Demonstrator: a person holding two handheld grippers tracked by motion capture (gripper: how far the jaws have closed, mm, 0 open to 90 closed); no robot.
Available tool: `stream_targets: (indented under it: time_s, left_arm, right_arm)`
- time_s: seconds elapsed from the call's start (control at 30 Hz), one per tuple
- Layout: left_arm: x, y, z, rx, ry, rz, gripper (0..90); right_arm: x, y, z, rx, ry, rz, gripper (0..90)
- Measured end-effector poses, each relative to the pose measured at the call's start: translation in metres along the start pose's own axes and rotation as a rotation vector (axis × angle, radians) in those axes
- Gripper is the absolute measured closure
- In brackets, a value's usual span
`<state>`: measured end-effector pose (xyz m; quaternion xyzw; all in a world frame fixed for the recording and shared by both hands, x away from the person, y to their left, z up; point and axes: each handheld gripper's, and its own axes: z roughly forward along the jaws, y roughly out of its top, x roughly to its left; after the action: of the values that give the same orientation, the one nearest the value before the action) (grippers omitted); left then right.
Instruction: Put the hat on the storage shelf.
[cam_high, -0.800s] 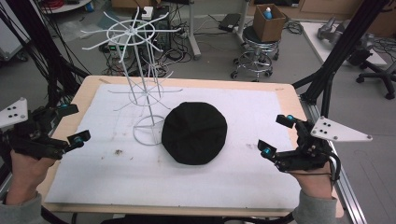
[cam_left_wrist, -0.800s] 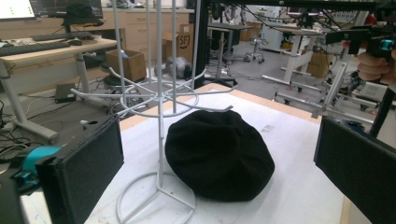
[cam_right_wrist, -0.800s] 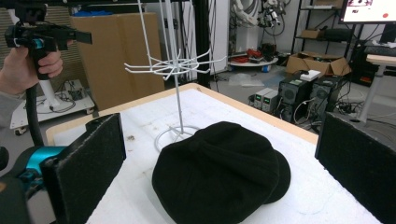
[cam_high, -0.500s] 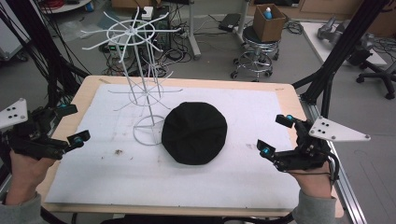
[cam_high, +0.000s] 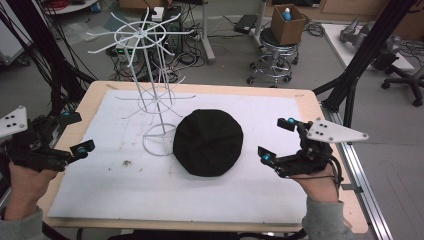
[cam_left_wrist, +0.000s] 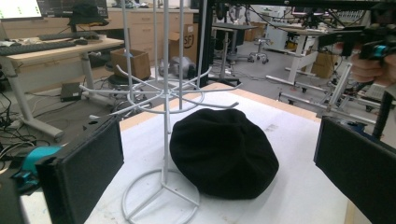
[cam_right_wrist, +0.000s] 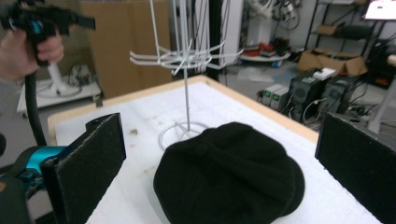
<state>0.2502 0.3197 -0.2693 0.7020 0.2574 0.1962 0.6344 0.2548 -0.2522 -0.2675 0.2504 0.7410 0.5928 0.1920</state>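
Next to nothing changed from a moment ago. Left gripper (cam_high: 75, 132) and right gripper (cam_high: 274, 140) still held wide apart, empty, flanking the black cap (cam_high: 208, 141) flat on the bench (cam_high: 90, 95), touching the wire hat rack (cam_high: 150, 80) base. Probably still the opening: no grasp begun.

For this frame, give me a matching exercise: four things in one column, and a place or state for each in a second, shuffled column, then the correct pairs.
Things
1. round black fabric cap
2. white wire display rack
3. left gripper
4. right gripper

Places or states
A. open, at the table's left edge
B. lying flat mid-table on the white mat
C. open, to the right of the cap
D. standing upright, its ring base beside the cap

Pairs: 1-B, 2-D, 3-A, 4-C
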Motion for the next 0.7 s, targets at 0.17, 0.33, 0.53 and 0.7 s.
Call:
stream_targets:
  time_s: [0.17, 0.33, 0.53, 0.7]
  left_arm:
    - [-0.002, -0.001, -0.001, 0.007, -0.007, 0.005, 1.7]
    - [-0.003, -0.003, -0.002, 0.011, -0.009, -0.002, 1.7]
    - [-0.007, -0.007, 0.002, 0.035, -0.023, -0.003, 1.7]
    - [-0.01, -0.007, 0.0, 0.036, -0.028, -0.001, 1.7]
  right_arm:
    - [-0.007, -0.002, 0.021, 0.043, 0.016, 0.0, 0.7]
    - [-0.013, -0.001, 0.038, 0.051, 0.043, -0.022, 0.7]
    - [-0.019, 0.001, 0.057, 0.093, 0.096, -0.029, 0.7]
    - [-0.025, 0.002, 0.068, 0.11, 0.112, -0.019, 0.6]
